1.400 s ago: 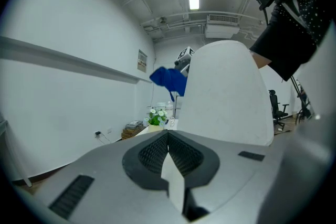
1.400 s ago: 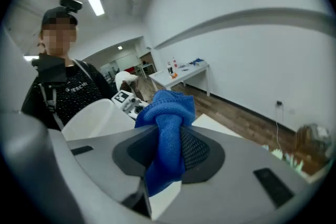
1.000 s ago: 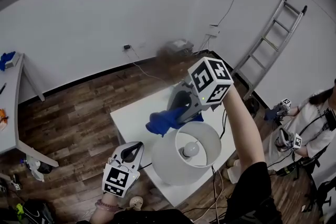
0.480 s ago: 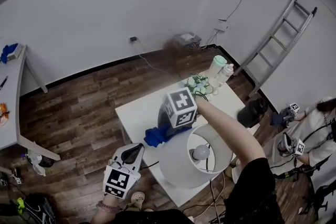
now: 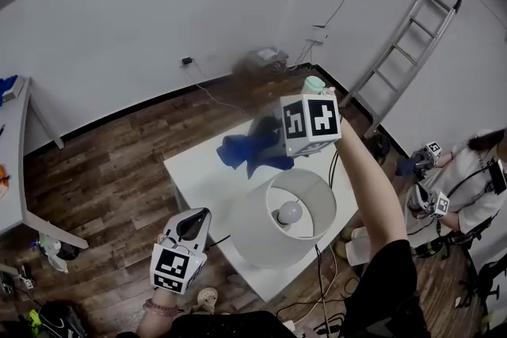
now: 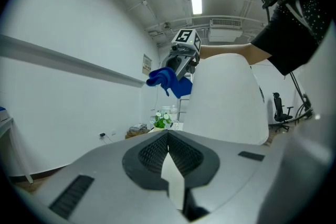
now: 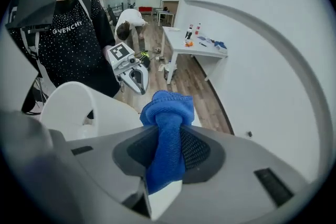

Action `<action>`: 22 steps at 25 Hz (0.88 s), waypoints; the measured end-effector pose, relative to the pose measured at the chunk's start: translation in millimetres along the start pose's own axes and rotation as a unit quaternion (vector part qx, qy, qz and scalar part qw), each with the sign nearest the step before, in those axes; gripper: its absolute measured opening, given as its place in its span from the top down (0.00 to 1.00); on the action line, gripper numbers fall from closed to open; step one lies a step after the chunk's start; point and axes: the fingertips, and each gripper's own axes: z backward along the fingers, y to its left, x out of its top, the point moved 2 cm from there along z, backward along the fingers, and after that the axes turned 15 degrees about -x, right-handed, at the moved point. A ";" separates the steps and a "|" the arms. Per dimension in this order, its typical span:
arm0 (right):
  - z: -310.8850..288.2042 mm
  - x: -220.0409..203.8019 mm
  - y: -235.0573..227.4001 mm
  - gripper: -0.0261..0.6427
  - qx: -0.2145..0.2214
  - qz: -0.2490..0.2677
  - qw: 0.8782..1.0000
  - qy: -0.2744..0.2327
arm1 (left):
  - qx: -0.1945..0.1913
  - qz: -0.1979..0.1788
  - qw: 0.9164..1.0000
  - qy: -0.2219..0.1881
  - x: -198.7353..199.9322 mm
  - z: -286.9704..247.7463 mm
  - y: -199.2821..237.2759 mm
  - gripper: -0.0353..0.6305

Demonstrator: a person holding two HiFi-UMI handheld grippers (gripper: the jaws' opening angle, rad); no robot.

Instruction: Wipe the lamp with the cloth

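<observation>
lampshade point(image 5: 247, 240) open upward, bulb point(image 5: 290, 211) inside

The cloth point(image 7: 167, 107) is blue, finely woven and nubbly, matt; the lamp shade point(image 5: 252, 241) is white, smooth and matt, its bulb point(image 5: 290, 211) glossy; the table point(image 5: 194, 170) is plain matt white; the floor point(image 5: 111, 170) is dark wood planks; the ladder point(image 5: 404, 43) is bare metal; the right gripper point(image 7: 169, 131) is matt grey plastic with black ribbed pads point(image 7: 197, 149).
</observation>
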 end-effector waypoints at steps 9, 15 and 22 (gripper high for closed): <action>169.4 -20.2 53.9 0.79 -0.283 -0.108 0.953 0.030 | -0.019 -0.016 1.000 -0.007 7.5 9.2 -70.2 0.94; 193.4 -58.6 147.5 0.79 -0.413 -0.214 0.883 0.065 | -0.044 -0.027 0.999 0.012 -12.2 22.7 -138.8 0.94; 149.0 -90.2 249.9 0.79 -0.412 -0.285 0.862 0.081 | -0.043 -0.038 0.998 0.025 -28.5 7.9 -163.7 0.94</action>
